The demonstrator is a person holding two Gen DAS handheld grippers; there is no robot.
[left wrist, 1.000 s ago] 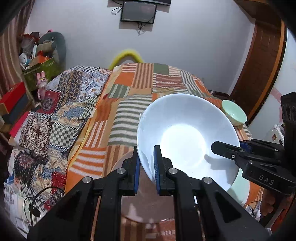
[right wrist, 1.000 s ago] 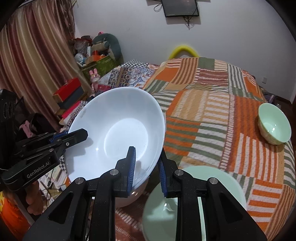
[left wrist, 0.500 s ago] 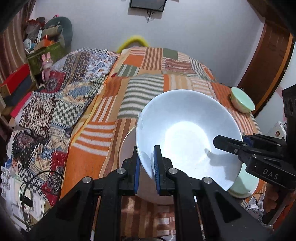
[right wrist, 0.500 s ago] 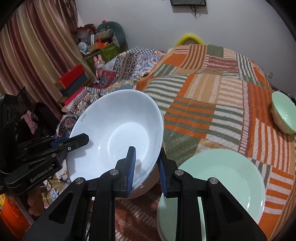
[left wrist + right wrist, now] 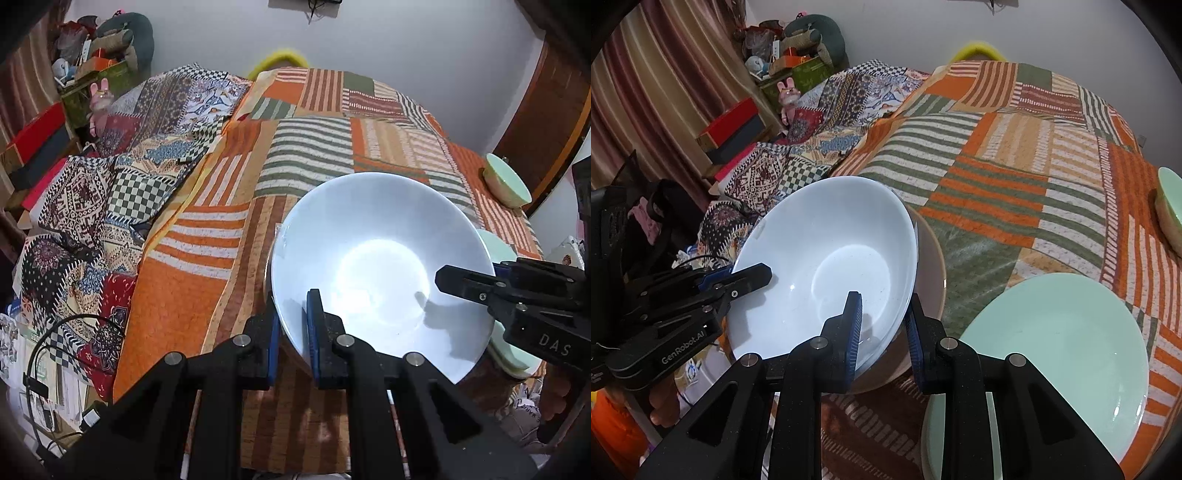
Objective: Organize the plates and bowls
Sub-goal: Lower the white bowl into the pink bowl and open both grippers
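Both grippers are matte black plastic with blue ribbed pads inside the jaws and round silver screws on the finger arms. The left gripper [image 5: 291, 325] reads "GenRobot.AI" in white on its side; the right gripper [image 5: 882, 325] reads "DAS".

White bowl [image 5: 827, 266], tilted, clamped at opposite rims by left claw [image 5: 291, 325] and right claw [image 5: 882, 325]; beige plate [image 5: 929, 258] beneath; green plate [image 5: 1060, 332] right of right claw.
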